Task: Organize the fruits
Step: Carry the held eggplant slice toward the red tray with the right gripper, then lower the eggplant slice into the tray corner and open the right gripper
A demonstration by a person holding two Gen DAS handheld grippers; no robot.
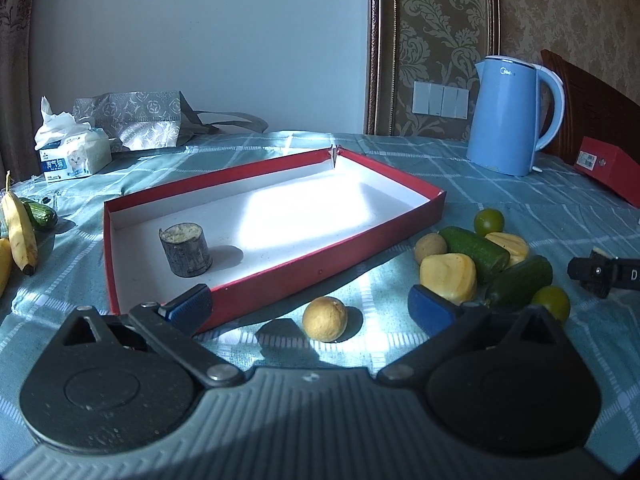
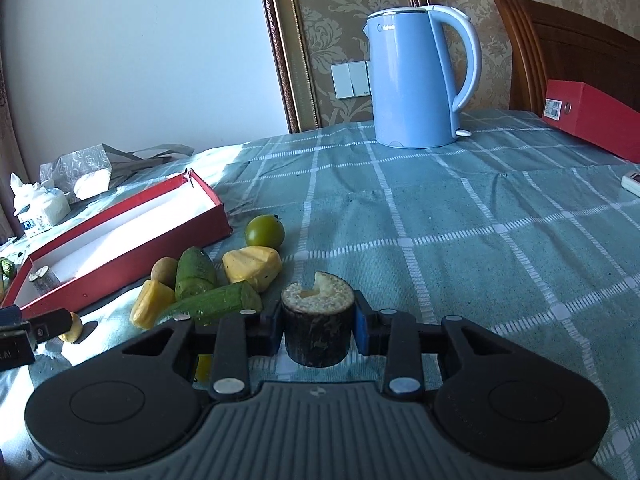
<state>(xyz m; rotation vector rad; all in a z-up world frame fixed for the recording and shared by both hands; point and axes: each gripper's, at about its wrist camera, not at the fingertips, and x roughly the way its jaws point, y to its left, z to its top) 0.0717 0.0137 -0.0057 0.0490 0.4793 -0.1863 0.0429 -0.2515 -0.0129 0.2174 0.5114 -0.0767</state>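
The right gripper (image 2: pixel 318 326) clamps an upright dark-barked sugarcane stub (image 2: pixel 317 320) at lower centre, pale cut end up. The left gripper (image 1: pixel 310 306) gapes wide around a round tan fruit (image 1: pixel 324 319). Upper right stands a blue plastic kettle (image 2: pixel 416 80), its logo unreadable. A second stub (image 1: pixel 185 249) stands upright inside the red cardboard tray (image 1: pixel 280 276).

The left wrist camera sat low behind the left tool (image 1: pixel 310 306), facing forward across the table (image 1: pixel 500 184) toward the wall. The red tray (image 1: pixel 280 268) lay close ahead of that tool. The right wrist camera sat low behind the right tool (image 2: pixel 318 326), facing the same general direction. Both views shared the red tray (image 2: pixel 120 256), the blue kettle (image 1: pixel 506 116) (image 2: pixel 412 80), the fruit pile (image 1: pixel 472 264) (image 2: pixel 208 284) and each other's tool at the frame edge.
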